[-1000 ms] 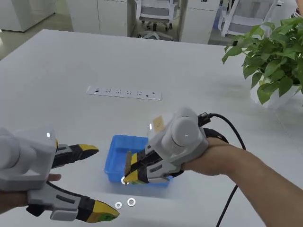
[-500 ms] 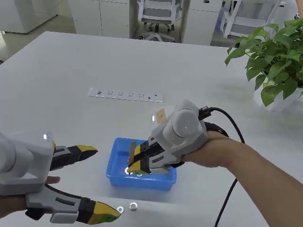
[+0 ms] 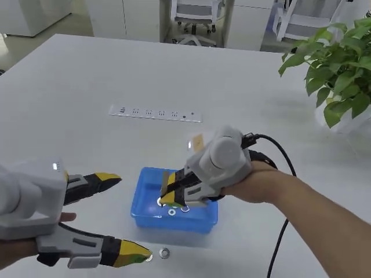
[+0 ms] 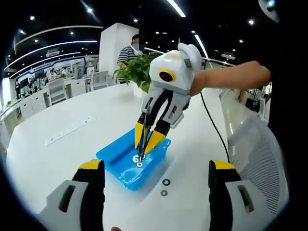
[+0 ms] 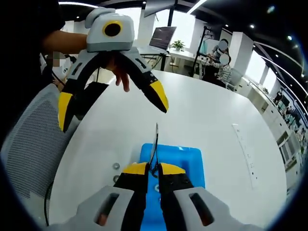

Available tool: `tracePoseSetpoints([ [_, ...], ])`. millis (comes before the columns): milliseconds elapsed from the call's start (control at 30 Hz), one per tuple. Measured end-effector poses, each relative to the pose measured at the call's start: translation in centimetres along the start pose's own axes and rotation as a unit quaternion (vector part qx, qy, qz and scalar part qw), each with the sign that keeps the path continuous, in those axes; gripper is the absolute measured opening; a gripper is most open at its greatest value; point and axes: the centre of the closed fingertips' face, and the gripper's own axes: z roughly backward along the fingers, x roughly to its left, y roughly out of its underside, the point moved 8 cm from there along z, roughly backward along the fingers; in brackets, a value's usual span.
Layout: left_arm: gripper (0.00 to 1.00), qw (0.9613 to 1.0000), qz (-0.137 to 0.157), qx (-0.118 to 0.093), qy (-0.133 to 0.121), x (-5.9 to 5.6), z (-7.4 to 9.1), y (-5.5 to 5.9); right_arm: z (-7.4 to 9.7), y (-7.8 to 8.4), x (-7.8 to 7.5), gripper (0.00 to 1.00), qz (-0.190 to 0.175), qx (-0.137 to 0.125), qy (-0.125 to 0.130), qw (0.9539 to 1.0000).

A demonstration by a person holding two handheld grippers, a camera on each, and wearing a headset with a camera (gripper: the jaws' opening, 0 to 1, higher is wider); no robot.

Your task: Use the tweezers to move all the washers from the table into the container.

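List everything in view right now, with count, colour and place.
table: one, white, under everything
container: one, blue, on the table's near part
washers in the container: at least two, silver
washers on the table: two, silver, beside the container
tweezers: one, metal, tips over the container
power strip: one, white, beyond the container
plant: one, green, far right
chairs: at least two, pale, beyond the table
right gripper: white, yellow-black jaws, clamping the tweezers
left gripper: same colours, open, near left

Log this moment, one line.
left gripper: open, empty | right gripper: shut on tweezers, over container | washers: some in container, two on table
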Motion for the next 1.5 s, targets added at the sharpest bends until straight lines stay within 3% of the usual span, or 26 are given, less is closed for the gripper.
tracePoseSetpoints([
  [633,0.91,1.0,0.002,0.004,0.001,1.3,-1.3,0.0,-2.5,2.5,-1.5,0.09,-0.019,0.002,0.002,0.9998],
  [1000,0.68,0.9994,-0.032,0.012,0.012,2.8,-2.7,-0.7,-3.6,3.5,-1.8,0.09,-0.02,0.01,-0.006,0.9997],
  [1367,0.31,0.9974,-0.063,0.022,0.026,4.1,-4.3,-1.5,-3.8,3.8,-1.9,0.09,-0.024,0.007,-0.007,0.9997],
  [1500,0.23,0.9963,-0.074,0.024,0.036,4.5,-4.9,-2.0,-3.8,3.8,-1.8,0.09,-0.022,0.008,-0.007,0.9997],
])
